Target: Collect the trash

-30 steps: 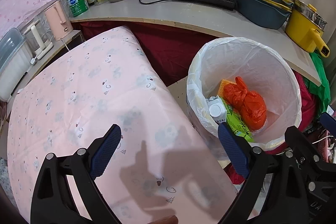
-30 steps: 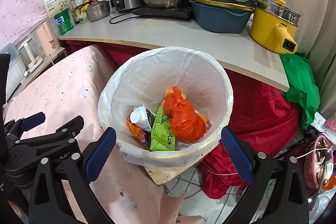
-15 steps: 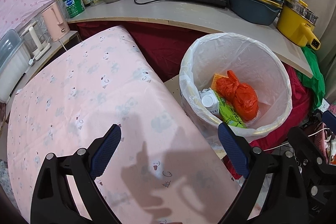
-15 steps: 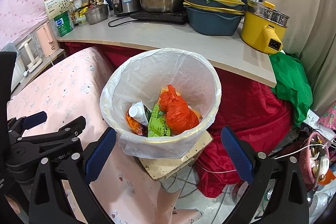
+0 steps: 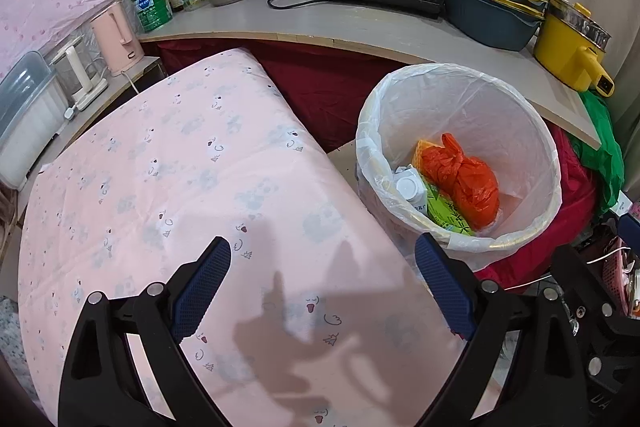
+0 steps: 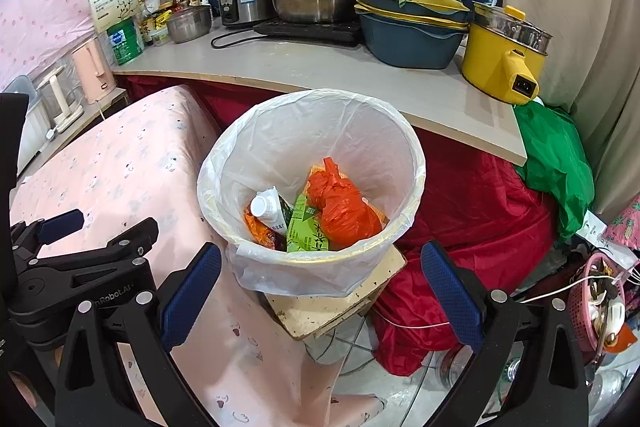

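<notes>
Both claws hang spread wide with nothing between their blue pads: the left gripper (image 5: 322,279) over the pink patterned cloth (image 5: 180,179), the right gripper (image 6: 320,279) just in front of the trash bin (image 6: 400,131). That bin, lined with a white bag, stands on a small board (image 6: 340,303) beside the cloth. Inside lie a white-capped carton (image 6: 266,209), a green drink box (image 6: 306,231), an orange knotted bag (image 6: 342,205) and what looks like an orange wrapper (image 6: 260,233), half hidden.
</notes>
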The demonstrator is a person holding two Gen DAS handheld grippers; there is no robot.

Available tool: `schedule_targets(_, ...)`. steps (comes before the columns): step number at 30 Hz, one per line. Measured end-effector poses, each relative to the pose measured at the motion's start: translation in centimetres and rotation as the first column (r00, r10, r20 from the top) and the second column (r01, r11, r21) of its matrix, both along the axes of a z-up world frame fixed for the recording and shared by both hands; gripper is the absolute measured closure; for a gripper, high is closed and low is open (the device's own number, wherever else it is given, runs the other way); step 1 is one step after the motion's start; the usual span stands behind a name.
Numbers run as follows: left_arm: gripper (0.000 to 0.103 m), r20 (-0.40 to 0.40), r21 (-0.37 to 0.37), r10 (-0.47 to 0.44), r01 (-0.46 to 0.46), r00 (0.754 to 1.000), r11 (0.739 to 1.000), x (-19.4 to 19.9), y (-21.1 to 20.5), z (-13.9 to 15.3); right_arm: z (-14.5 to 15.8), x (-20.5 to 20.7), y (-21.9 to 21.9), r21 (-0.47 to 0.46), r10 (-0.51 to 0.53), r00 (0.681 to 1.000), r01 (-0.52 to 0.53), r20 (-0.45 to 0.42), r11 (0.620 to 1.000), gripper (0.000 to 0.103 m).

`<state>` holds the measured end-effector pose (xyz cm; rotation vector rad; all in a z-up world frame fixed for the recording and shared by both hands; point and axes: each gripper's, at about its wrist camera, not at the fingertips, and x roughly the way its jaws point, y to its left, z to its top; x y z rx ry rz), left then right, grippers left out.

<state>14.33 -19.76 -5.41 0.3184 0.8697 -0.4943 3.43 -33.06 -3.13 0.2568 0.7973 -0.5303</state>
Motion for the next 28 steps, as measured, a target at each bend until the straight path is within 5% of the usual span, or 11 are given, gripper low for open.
schedule_targets(28, 0.014, 0.004, 0.007, -0.01, 0.01, 1.0, 1.0, -0.53, -0.24, 0.03, -0.32, -0.49, 0.33, 0.005, -0.001, 1.0, 0.001, 0.002, 1.0, 0.006)
